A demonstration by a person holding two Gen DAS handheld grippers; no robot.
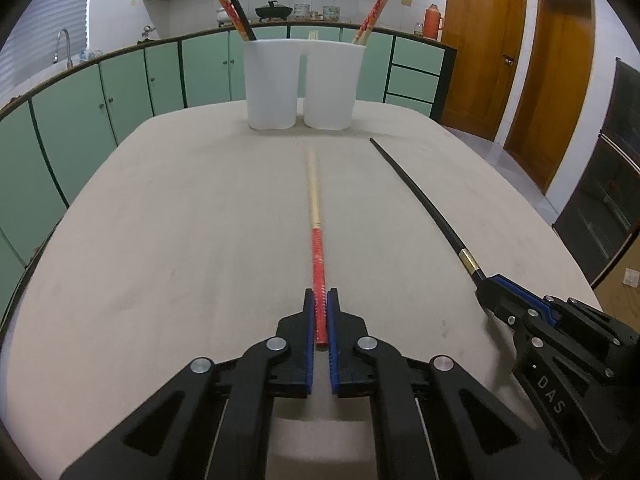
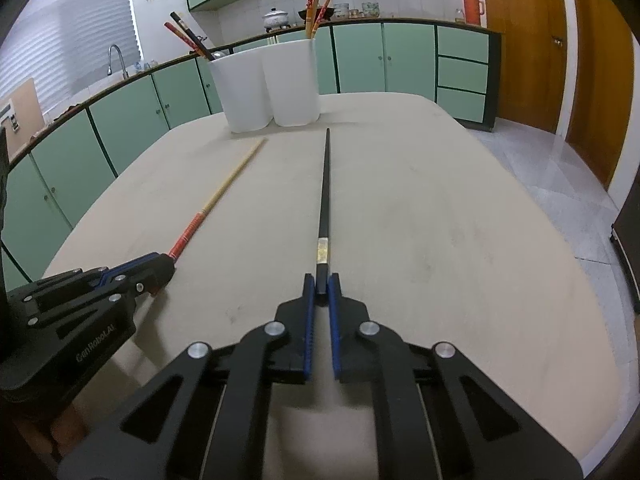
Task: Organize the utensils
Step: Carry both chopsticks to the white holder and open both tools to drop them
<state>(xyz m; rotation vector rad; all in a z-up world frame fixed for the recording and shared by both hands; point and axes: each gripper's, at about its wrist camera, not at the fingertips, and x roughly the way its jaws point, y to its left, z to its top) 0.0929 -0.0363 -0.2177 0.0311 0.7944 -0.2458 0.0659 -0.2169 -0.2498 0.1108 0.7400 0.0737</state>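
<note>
My left gripper (image 1: 320, 298) is shut on the red end of a red-and-bamboo chopstick (image 1: 314, 204) that lies along the table toward two white holder cups. My right gripper (image 2: 321, 282) is shut on the thick end of a black chopstick (image 2: 325, 184) with a gold band, also pointing at the cups. The left cup (image 1: 272, 84) holds red and black chopsticks; the right cup (image 1: 332, 84) holds red-and-bamboo ones. The right gripper shows in the left wrist view (image 1: 486, 284), the left gripper in the right wrist view (image 2: 168, 264). Both chopsticks appear to rest on the table.
The beige table (image 1: 180, 240) ends close behind the cups. Green kitchen cabinets (image 1: 120, 92) run behind and to the left, with a sink tap (image 1: 64, 46). Wooden doors (image 1: 480, 40) and a dark appliance (image 1: 612, 184) stand at the right.
</note>
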